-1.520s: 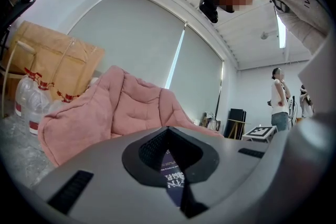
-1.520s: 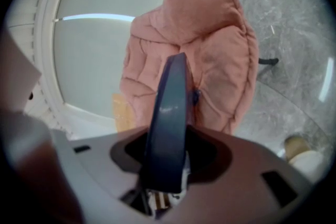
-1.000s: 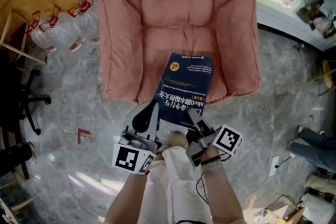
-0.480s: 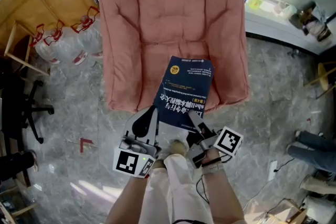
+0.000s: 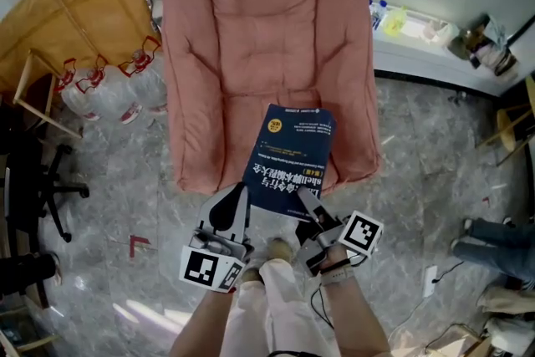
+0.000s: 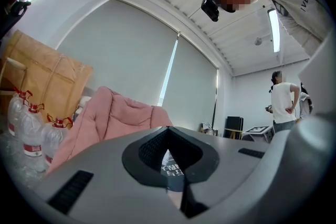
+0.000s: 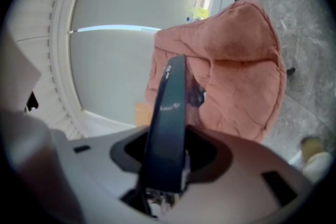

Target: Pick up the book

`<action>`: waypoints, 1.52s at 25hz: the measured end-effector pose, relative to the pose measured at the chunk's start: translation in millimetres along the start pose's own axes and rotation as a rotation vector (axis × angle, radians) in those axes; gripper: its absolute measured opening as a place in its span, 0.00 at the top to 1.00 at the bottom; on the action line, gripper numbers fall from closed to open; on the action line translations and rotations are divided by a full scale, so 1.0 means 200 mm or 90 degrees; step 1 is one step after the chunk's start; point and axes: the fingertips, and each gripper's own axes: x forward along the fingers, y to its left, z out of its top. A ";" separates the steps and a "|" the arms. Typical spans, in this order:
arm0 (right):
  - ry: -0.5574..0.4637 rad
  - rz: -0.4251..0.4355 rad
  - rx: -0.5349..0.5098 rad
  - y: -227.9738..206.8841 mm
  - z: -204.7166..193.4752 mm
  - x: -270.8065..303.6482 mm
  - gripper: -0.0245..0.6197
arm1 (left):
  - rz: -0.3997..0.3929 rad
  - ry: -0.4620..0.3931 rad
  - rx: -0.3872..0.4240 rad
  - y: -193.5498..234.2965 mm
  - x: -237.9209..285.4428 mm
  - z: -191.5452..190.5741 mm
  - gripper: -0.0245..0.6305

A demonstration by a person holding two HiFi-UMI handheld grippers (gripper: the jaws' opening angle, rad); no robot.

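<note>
The blue book [image 5: 291, 150] hangs above the front edge of the pink armchair [image 5: 259, 29], and the jaws of the right gripper [image 5: 309, 203] are clamped on its near edge. The jaws of the left gripper [image 5: 239, 193] are together at its near left corner and seem to grip nothing. I judge the far end can sag toward the armchair, so lift slowly and level.

White Chinese title lines run across the dark-blue book [image 5: 290, 153] cover, upside down, too small to read; yellow round badge [image 5: 275, 125] unreadable too; one black-and-white square marker [image 5: 205, 267], a second marker [image 5: 361, 232], no lettering
</note>
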 end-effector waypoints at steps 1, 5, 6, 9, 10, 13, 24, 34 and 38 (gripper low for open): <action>0.001 0.002 -0.002 0.02 0.01 -0.01 0.67 | -0.001 -0.001 0.001 -0.01 0.00 0.02 0.95; -0.001 0.010 -0.007 0.10 0.04 -0.03 0.67 | -0.008 -0.001 0.006 -0.03 0.01 0.09 0.95; -0.001 0.013 -0.008 0.12 0.05 -0.03 0.67 | -0.010 -0.001 0.008 -0.04 0.01 0.11 0.95; 0.001 0.019 -0.014 0.18 0.07 -0.04 0.67 | -0.011 -0.005 0.010 -0.06 0.02 0.16 0.95; 0.002 0.020 -0.018 0.20 0.08 -0.05 0.67 | -0.011 -0.007 0.010 -0.06 0.02 0.18 0.95; 0.001 0.019 -0.020 0.25 0.10 -0.05 0.67 | -0.011 -0.011 0.012 -0.06 0.04 0.23 0.95; 0.007 0.035 -0.018 0.41 0.09 -0.07 0.67 | 0.000 -0.019 0.013 -0.07 0.00 0.36 0.95; 0.003 0.041 -0.005 0.54 0.12 -0.07 0.67 | -0.031 -0.028 0.018 -0.13 0.05 0.51 0.95; 0.001 0.049 -0.017 0.61 0.15 -0.07 0.67 | -0.034 -0.040 0.025 -0.15 0.06 0.59 0.95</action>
